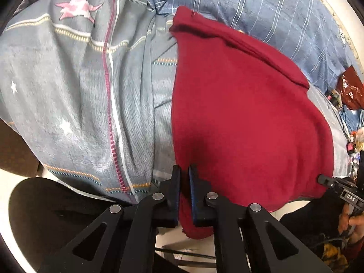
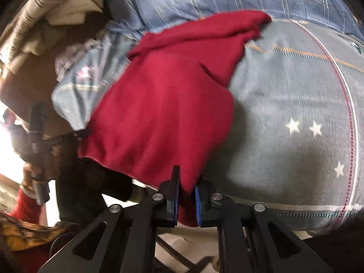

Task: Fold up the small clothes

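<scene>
A dark red garment [image 1: 245,118] lies spread on a grey-blue blanket [image 1: 75,91] with stars and stripes. My left gripper [image 1: 184,170] is shut on the garment's near left corner, which hangs down between the jaws. In the right wrist view the same red garment [image 2: 163,104] runs away from me, one part folded over at the far end. My right gripper [image 2: 187,182] is shut on its near right corner. The right gripper also shows at the right edge of the left wrist view [image 1: 327,180].
A blue checked cover [image 1: 261,11] lies behind the garment. Beige cloth [image 2: 45,11] is piled at the far left of the right wrist view. A red bag [image 1: 350,88] and clutter lie at the right. White floor [image 1: 173,241] shows below the bed edge.
</scene>
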`<move>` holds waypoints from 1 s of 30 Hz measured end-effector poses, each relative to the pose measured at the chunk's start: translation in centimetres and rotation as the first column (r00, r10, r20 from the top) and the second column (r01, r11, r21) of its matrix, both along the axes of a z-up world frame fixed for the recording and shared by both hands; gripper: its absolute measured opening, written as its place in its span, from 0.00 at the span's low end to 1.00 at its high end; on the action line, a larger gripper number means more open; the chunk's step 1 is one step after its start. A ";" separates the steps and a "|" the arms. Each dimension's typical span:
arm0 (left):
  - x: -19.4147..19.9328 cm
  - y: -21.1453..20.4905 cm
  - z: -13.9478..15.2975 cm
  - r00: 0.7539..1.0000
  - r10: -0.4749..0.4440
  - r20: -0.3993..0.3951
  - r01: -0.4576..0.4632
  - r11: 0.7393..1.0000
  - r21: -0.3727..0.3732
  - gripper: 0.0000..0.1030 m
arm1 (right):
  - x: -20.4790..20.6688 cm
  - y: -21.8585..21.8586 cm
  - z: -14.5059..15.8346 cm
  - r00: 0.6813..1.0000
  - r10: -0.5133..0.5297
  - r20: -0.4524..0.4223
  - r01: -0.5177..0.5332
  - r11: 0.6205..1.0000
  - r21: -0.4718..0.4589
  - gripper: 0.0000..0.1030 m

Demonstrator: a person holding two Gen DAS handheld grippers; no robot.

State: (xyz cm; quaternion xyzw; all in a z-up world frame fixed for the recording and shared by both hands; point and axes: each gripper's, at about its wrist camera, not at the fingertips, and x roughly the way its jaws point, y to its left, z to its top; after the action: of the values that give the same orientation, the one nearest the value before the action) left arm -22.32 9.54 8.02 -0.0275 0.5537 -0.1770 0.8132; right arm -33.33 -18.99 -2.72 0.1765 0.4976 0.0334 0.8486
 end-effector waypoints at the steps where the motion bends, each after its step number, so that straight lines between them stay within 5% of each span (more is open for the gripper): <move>1: -0.1 -0.3 -0.1 1.000 -0.001 0.000 0.001 1.000 0.007 0.07 | 0.1 -0.1 -0.3 1.000 -0.008 -0.010 0.008 1.000 -0.001 0.10; 4: -0.1 -0.3 -0.7 1.000 0.016 -0.017 -0.016 1.000 0.004 0.24 | 0.2 -0.5 -1.1 0.999 -0.037 -0.030 0.039 0.998 0.047 0.22; 6: -0.1 -0.1 -1.1 0.998 0.047 -0.030 -0.047 0.999 -0.013 0.32 | 0.2 -0.8 -1.6 0.999 -0.040 -0.030 0.043 0.993 0.113 0.48; 12: -0.4 -0.6 -1.6 0.999 0.043 -0.008 -0.043 0.999 -0.020 0.49 | 0.4 0.1 -1.3 1.000 -0.013 0.016 0.012 0.997 0.070 0.53; 15: -0.5 -1.1 -2.0 0.999 0.036 0.008 -0.036 0.999 0.010 0.48 | 0.7 0.4 -1.1 0.999 -0.009 0.038 0.007 0.999 0.051 0.53; 17: -0.7 -1.4 -1.9 0.999 0.034 0.011 -0.035 0.999 0.020 0.35 | 0.9 0.4 -1.1 0.999 -0.007 0.051 0.005 0.999 0.037 0.51; 18: -0.7 -1.6 -1.8 1.000 0.020 0.007 -0.020 1.000 0.007 0.12 | 1.1 0.5 -1.1 0.999 -0.004 0.054 0.002 1.000 0.026 0.49; 19: -0.6 -1.7 -1.7 1.000 0.008 -0.002 -0.008 1.000 -0.012 0.06 | 1.2 0.4 -1.0 0.999 0.004 0.054 -0.005 1.000 0.016 0.47; 21: -0.4 -1.7 -1.4 1.000 -0.005 -0.012 0.005 1.000 -0.017 0.06 | 1.7 0.7 -0.9 0.999 0.019 0.043 -0.019 1.000 0.009 0.07; 26: 0.4 1.6 2.8 1.000 -0.008 0.025 0.011 0.991 -0.134 0.06 | 1.1 1.7 1.4 0.993 0.062 0.104 -0.071 0.994 0.084 0.08; 30: 0.6 3.7 3.9 0.999 0.022 0.042 -0.018 0.993 -0.114 0.06 | 0.0 3.2 3.6 0.981 0.118 0.152 -0.133 0.987 0.092 0.08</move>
State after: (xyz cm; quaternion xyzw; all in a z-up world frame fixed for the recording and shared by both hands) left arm -21.70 13.22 11.93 -0.0754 0.5248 -0.2005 0.8238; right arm -33.33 -15.76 0.84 0.1849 0.4419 0.1251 0.8688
